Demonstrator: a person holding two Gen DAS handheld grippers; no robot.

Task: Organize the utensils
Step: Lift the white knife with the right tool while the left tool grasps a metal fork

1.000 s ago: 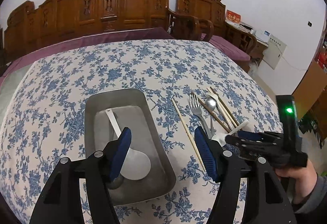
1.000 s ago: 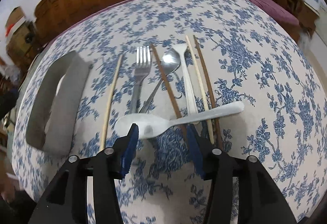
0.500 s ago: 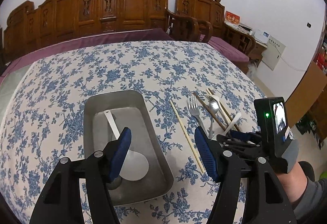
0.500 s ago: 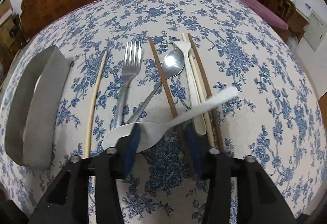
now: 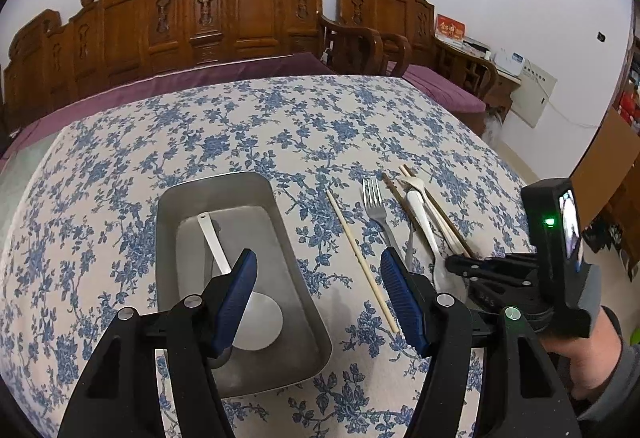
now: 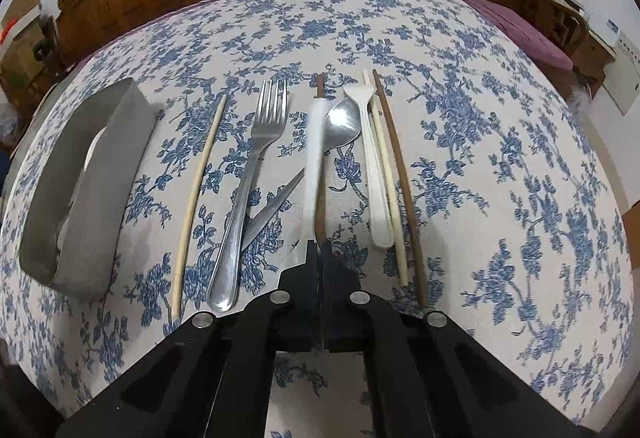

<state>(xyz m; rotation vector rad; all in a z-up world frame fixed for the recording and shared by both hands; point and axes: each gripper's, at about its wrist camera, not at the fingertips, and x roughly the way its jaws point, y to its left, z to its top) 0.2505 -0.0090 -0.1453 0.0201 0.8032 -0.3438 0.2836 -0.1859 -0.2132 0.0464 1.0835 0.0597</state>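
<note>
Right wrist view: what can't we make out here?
- White spoon: its bowl sits behind the shut jaws of the right gripper; the handle is motion-blurred.
- Metal tray: its near wall blocks the contents in this view.
- Metal spoon: the white spoon crosses its handle.
- Dark chopstick: mostly under the white spoon.

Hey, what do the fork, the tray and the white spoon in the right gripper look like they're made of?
Fork: polished metal, likely stainless steel, with bright reflections. Tray: dull grey metal with a brushed, matte sheen. White spoon: opaque, matte white, probably plastic, though ceramic can't be excluded.
</note>
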